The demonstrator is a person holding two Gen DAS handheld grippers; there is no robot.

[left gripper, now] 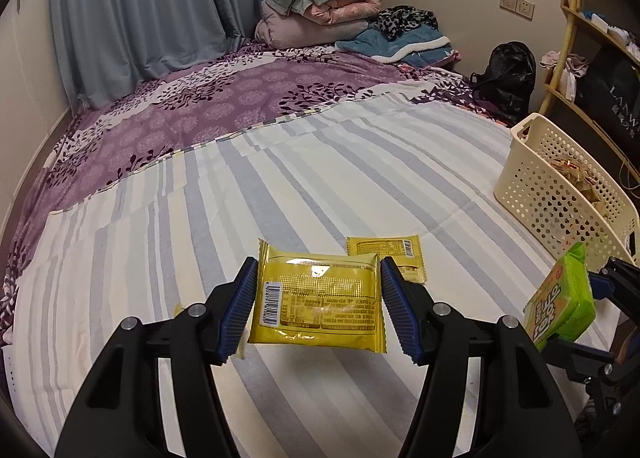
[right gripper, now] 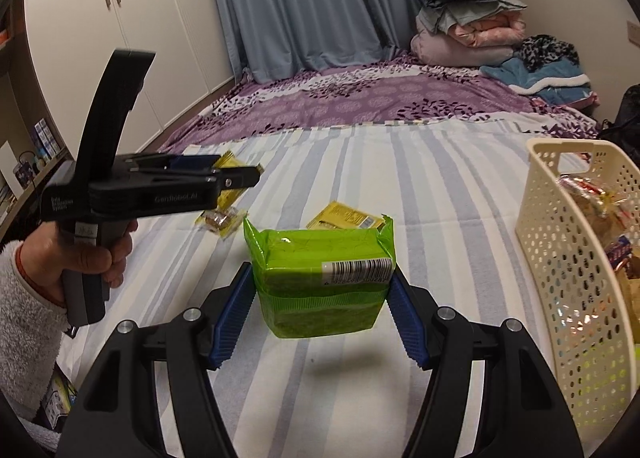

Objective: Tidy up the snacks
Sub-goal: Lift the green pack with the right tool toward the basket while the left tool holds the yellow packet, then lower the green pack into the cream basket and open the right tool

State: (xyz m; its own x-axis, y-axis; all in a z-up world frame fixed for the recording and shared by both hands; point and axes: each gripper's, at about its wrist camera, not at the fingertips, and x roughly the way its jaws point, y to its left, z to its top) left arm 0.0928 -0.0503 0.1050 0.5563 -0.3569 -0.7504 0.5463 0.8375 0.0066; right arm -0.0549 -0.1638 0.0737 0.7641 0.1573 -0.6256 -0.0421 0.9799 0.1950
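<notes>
My left gripper (left gripper: 318,290) is shut on a yellow snack pack (left gripper: 320,300) and holds it above the striped sheet; it also shows from the side in the right wrist view (right gripper: 240,178). My right gripper (right gripper: 322,298) is shut on a green snack pack (right gripper: 320,278), lifted off the bed; that pack shows at the right edge of the left wrist view (left gripper: 560,298). A second yellow pack (left gripper: 394,254) lies on the sheet just beyond the held one, seen too in the right wrist view (right gripper: 346,218). A small clear-and-yellow snack (right gripper: 220,222) lies under the left gripper.
A cream perforated basket (left gripper: 548,186) with several snacks inside stands at the right on the bed (right gripper: 576,258). Folded blankets (left gripper: 320,2) are stacked at the far end on the purple cover. A black bag (left gripper: 508,74) and shelves are at far right.
</notes>
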